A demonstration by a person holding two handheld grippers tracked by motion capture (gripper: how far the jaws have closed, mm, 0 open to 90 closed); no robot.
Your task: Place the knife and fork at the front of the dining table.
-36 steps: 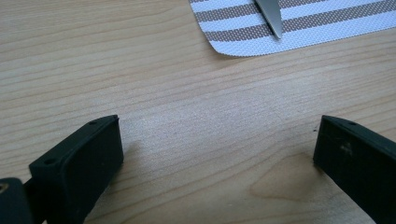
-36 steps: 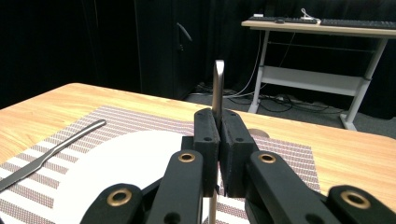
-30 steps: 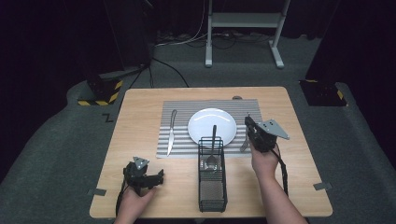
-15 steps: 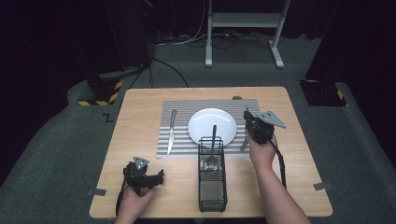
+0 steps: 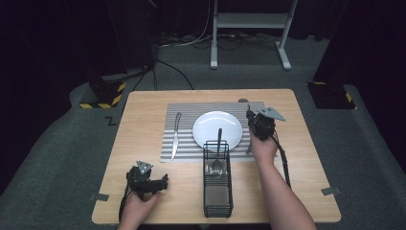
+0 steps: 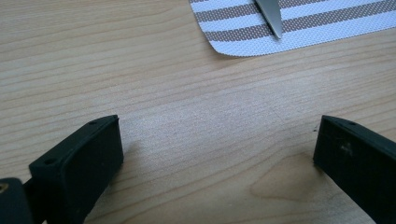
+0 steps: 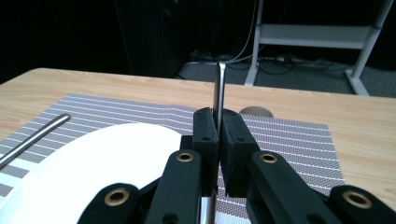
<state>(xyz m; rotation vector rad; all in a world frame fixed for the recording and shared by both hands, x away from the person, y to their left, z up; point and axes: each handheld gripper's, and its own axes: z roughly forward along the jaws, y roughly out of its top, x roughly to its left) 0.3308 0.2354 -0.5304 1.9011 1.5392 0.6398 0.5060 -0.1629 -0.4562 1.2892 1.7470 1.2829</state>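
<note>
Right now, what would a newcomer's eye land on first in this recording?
The white plate in the middle of the striped mat, with a knife lying left of it. Next, the right claw at the plate's right edge, shut on a thin metal utensil that stands upright between its pads. Nearer the person, a black wire caddy holds a spoon, and the left claw rests open on bare wood.

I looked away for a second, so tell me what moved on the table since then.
The right hand-held gripper, shut on a piece of cutlery, moved away from the person along the plate's right side. The left hand-held gripper stayed put with jaws open; knife, wire basket and spoon are unchanged.
</note>
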